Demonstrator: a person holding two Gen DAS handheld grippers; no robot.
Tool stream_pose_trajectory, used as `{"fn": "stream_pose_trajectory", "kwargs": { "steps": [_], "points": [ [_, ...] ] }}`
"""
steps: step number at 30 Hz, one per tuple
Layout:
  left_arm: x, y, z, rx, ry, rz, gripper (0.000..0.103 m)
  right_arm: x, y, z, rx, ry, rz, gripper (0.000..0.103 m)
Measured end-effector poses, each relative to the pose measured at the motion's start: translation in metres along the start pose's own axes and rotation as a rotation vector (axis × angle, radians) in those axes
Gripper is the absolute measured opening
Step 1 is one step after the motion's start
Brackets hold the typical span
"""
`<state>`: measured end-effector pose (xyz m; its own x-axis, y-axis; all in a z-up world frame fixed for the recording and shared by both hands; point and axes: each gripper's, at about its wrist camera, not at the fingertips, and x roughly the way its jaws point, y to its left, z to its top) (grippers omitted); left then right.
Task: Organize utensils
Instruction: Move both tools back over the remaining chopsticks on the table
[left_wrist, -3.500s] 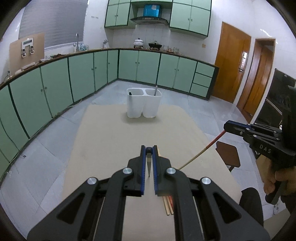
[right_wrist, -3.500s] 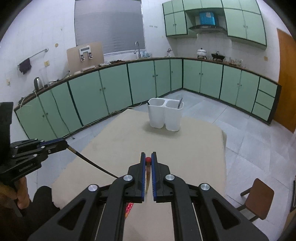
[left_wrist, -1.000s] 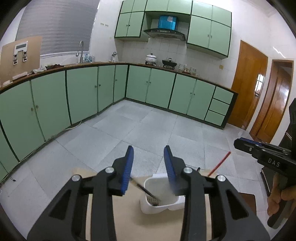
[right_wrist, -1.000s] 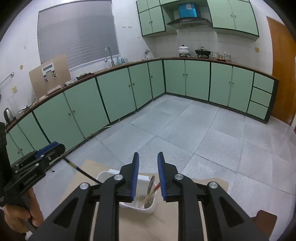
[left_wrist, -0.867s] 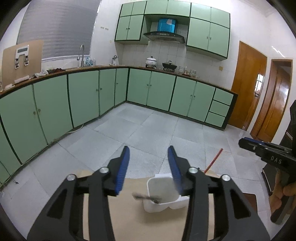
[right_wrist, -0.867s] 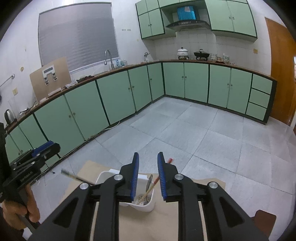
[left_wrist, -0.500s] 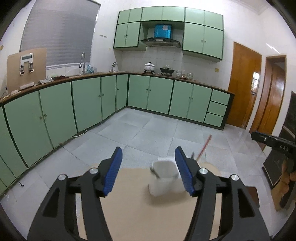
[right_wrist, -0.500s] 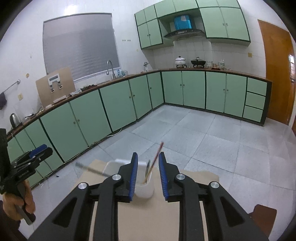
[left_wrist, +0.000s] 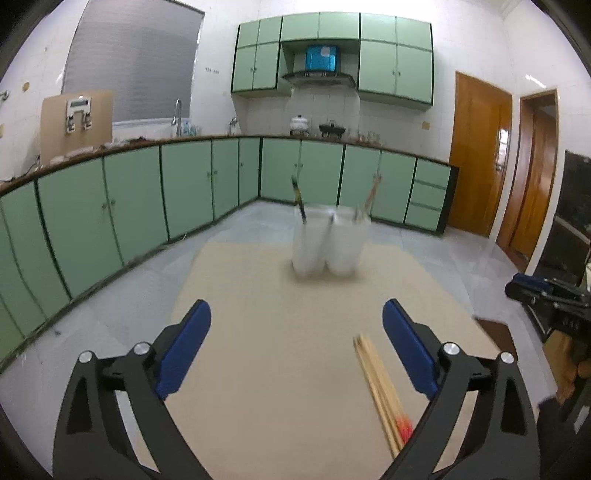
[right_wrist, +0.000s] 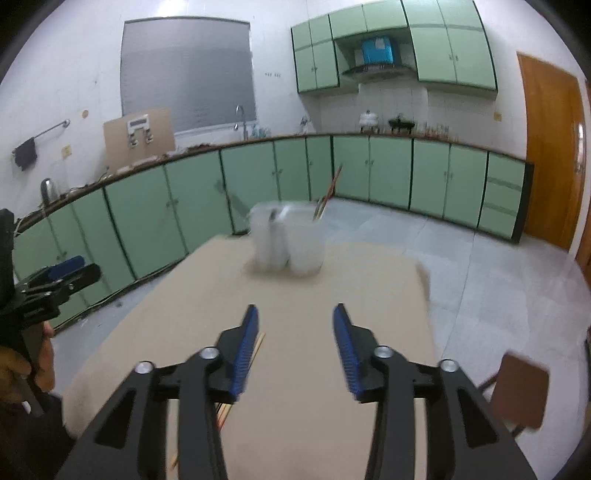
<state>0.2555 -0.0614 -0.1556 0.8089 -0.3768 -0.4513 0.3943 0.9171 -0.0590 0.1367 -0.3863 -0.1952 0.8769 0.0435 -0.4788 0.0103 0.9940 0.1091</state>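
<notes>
Chopsticks (left_wrist: 380, 384) lie on the tabletop (left_wrist: 277, 350) near-side of the white utensil holder (left_wrist: 327, 240), while left gripper (left_wrist: 295, 350) and right gripper (right_wrist: 293, 349) fingers are opening, both empty.

Both the left gripper (left_wrist: 296, 341) and right gripper (right_wrist: 294, 345) have matte black angular frames with triangular cut-outs, silver round screws, and ribbed blue pads (left_wrist: 184, 349) lining the jaws.

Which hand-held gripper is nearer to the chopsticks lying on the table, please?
Left. The chopsticks lie just inside the left hand-held gripper, by its right finger; the right hand-held gripper is beside them, chopsticks just outside its left finger. Both are opening.
</notes>
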Motion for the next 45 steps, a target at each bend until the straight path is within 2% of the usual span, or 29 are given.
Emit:
{"fn": "stream_pose_trajectory", "kwargs": {
  "steps": [5, 7, 12, 20, 27, 34, 41, 45],
  "points": [
    [-0.03, -0.006, -0.058, -0.002, 0.027, 0.013, 0.095, 0.001, 0.029, -0.079, -0.005, 0.094, 0.009, 0.049],
    [-0.037, -0.004, -0.07, -0.009, 0.031, 0.026, 0.095, 0.005, 0.043, -0.11, -0.027, 0.142, 0.022, 0.049],
    [-0.046, 0.007, -0.091, -0.044, 0.04, 0.05, 0.095, 0.01, 0.068, -0.15, -0.12, 0.202, 0.03, 0.049],
    [-0.044, 0.011, -0.102, -0.084, 0.064, 0.052, 0.095, 0.021, 0.084, -0.16, -0.174, 0.205, 0.043, 0.049],
    [-0.035, 0.005, -0.109, -0.083, 0.089, 0.039, 0.095, 0.035, 0.075, -0.154, -0.131, 0.191, 0.025, 0.048],
    [-0.018, -0.024, -0.13, -0.024, 0.154, -0.018, 0.095, 0.031, 0.037, -0.15, -0.055, 0.195, -0.029, 0.048],
    [0.004, -0.053, -0.15, 0.06, 0.219, -0.04, 0.095, 0.025, 0.027, -0.151, -0.03, 0.188, -0.029, 0.048],
    [0.011, -0.058, -0.156, 0.074, 0.247, -0.044, 0.095, 0.025, 0.025, -0.152, -0.025, 0.189, -0.025, 0.048]
  ]
}}
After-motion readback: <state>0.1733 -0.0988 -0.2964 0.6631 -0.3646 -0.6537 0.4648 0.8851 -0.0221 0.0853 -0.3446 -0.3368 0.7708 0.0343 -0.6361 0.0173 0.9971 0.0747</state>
